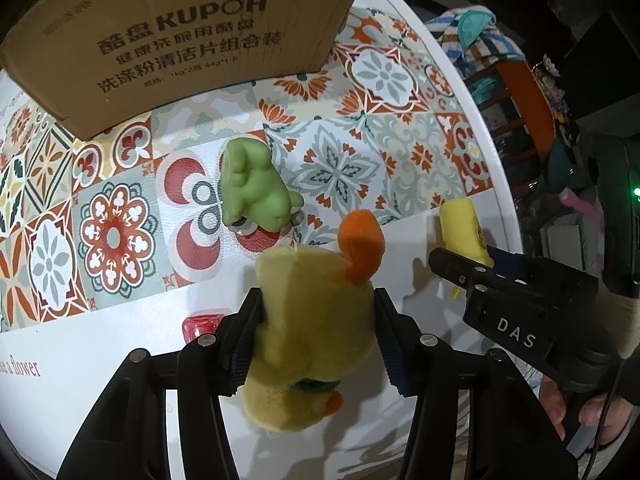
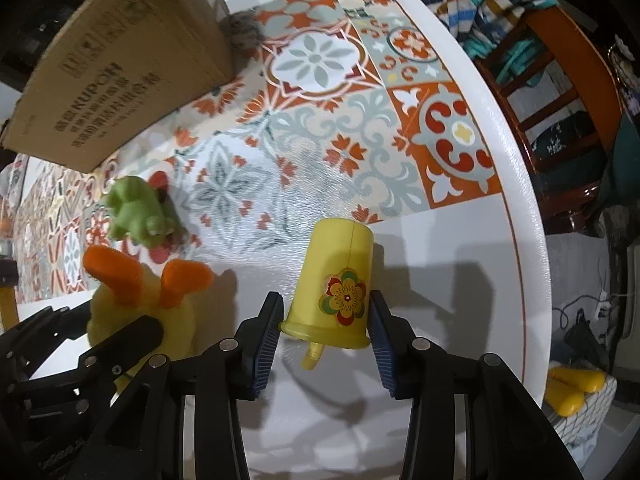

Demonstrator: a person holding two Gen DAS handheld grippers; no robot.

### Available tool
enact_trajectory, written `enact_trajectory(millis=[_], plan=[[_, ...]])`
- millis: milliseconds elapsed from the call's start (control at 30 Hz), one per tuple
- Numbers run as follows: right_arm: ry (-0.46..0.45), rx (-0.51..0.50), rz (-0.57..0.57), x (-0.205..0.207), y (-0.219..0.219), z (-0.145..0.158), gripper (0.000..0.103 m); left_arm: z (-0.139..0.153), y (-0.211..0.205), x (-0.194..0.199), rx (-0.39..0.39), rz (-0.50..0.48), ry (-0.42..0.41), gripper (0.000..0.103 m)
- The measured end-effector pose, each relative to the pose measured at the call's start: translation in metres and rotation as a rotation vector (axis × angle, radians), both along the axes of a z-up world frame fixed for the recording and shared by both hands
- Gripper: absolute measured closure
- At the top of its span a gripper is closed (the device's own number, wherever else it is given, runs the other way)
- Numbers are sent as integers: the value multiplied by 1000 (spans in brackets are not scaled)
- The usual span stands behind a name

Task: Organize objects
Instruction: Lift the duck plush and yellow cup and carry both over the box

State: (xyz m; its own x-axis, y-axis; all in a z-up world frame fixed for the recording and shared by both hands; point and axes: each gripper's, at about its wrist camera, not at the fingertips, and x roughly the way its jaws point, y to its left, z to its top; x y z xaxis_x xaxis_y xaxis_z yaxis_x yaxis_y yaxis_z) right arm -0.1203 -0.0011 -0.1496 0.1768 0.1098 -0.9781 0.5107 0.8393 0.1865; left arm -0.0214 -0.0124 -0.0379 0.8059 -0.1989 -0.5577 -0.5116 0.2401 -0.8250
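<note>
left claw (image 1: 316, 340) grips plush duck (image 1: 312, 320) | right claw (image 2: 324, 332) clamps yellow cup (image 2: 336, 280), flower decal right-view only

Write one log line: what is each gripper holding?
left gripper: shut on plush duck | right gripper: shut on yellow cup | green toy: loose on table
</note>
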Motion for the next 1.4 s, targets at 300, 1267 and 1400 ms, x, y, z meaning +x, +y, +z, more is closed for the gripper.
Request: enact_trajectory(millis=[300,1267,1400], plan=[[-81,-31,47,0,21,37,60,11,0,-29,-2,107,-30,53],[-320,-90,144,15,50,137,60,50,11,-124,41,452,-71,54],[-352,-95,158,18,53,149,60,56,15,-135,50,487,-74,54]])
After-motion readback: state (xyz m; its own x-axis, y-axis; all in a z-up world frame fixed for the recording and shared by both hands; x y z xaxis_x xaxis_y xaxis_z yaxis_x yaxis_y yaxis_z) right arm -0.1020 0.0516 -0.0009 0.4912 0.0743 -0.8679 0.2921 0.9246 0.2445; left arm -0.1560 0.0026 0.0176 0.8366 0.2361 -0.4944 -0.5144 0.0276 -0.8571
